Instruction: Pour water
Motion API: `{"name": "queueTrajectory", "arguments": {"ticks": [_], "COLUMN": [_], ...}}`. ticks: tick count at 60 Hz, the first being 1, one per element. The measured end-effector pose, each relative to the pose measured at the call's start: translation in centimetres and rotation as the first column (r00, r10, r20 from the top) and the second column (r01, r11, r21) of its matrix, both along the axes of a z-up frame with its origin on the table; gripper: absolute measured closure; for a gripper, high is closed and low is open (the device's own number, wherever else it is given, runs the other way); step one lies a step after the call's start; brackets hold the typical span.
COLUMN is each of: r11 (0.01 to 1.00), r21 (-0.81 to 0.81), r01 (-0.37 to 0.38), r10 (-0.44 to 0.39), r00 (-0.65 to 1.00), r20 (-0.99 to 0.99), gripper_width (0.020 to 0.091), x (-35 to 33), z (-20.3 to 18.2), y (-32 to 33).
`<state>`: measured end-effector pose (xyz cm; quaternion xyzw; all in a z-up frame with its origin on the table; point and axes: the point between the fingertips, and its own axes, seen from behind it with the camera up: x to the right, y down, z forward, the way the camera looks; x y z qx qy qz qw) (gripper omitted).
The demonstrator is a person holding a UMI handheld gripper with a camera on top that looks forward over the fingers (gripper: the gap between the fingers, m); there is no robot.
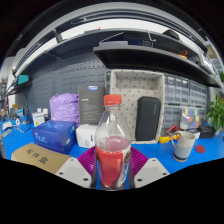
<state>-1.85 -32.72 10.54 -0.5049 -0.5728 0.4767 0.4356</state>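
Observation:
A clear plastic bottle (112, 140) with a red cap and a red label stands upright between my fingers, held above the blue table (205, 152). My gripper (112, 165) is shut on the bottle, both purple pads pressing its labelled lower body. A white cup (184, 146) with a dark rim stands on the table beyond my right finger, well apart from the bottle.
A blue box (53, 136) and a brown cardboard piece (38, 156) lie left of the bottle. Behind stand a purple bag (65, 107), a white box (87, 134), a black panel (148, 117) and a green plant (214, 114) at the far right.

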Motion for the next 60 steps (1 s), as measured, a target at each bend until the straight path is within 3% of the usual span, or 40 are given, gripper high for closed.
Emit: {"name": "queueTrajectory", "arguments": {"ticks": [3, 17, 30, 45, 60], "r11": [1.0, 0.997, 0.901, 0.518, 0.074], "r21": [0.011, -0.08, -0.432, -0.823, -0.914], "r01": [-0.009, -0.021, 0.038, 0.232, 0.4], "r10": [0.009, 0.024, 0.013, 0.008, 0.154], "r00": [1.0, 0.999, 0.994, 0.961, 0.901], "r20": [-0.009, 0.041, 0.113, 0.276, 0.407], "gripper_width": [0.0705, 0.0708, 0.0707, 0.0708, 0.0709], "x": [0.1, 0.6, -1.6, -5.3, -6.9], "z": [0.0, -0.2, 2.2, 4.5, 3.6], "y": [-0.4, 0.4, 4.1, 11.0, 13.5]}}
